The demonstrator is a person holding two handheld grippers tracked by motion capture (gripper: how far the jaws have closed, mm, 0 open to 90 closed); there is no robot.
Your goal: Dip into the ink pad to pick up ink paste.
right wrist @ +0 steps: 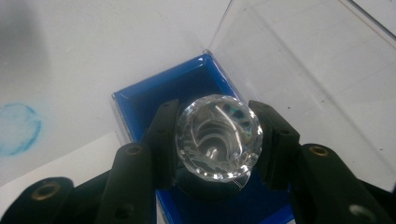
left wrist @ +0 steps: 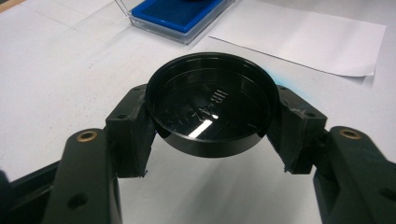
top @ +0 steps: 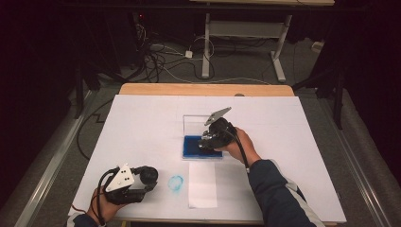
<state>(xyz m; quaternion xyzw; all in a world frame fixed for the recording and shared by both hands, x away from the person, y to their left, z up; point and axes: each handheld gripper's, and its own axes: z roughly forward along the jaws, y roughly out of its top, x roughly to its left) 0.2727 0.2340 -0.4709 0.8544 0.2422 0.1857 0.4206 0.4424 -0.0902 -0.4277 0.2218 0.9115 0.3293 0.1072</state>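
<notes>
The round lid (left wrist: 208, 109) between the black jaws of the left gripper (left wrist: 210, 135) is glossy black, with faint raised lettering on its inner face. The stamp handle (right wrist: 218, 136) in the right gripper (right wrist: 219, 140) is clear and faceted like cut crystal, and its base is dark. The ink pad box (right wrist: 140, 105) is deep blue inside, with a transparent lid (right wrist: 299, 60). On the white table cover (top: 142, 127) there is a pale blue round print (top: 176, 183), blurry at the edges. The paper sheet (top: 202, 184) beside it is plain white. The person's sleeve (top: 279, 198) is dark blue with a light stripe.
</notes>
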